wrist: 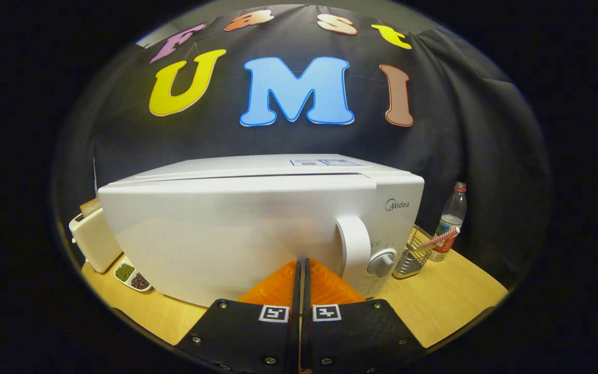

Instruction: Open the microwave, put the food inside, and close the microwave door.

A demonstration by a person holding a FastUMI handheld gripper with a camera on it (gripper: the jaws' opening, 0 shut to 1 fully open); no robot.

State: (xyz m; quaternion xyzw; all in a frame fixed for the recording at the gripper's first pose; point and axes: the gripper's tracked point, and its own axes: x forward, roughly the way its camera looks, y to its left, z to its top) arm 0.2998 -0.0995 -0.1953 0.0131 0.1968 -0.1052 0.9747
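— While sitting shut on the wooden table (454, 296), filling the middle: white microwave (236, 228), door closed, handle (353, 249) and dial (382, 262) just beyond the fingertips.
— Hiding anything?
— Covering most of the toaster (91, 241) and part of the seed dish (133, 276); food hard to make out.
— Gripper (301, 265)?
— Pointing level at the door, fingers pressed together, gripping nothing.

The gripper view looks forward along closed fingers (301, 267), close up against the microwave's (236, 228) shut door.
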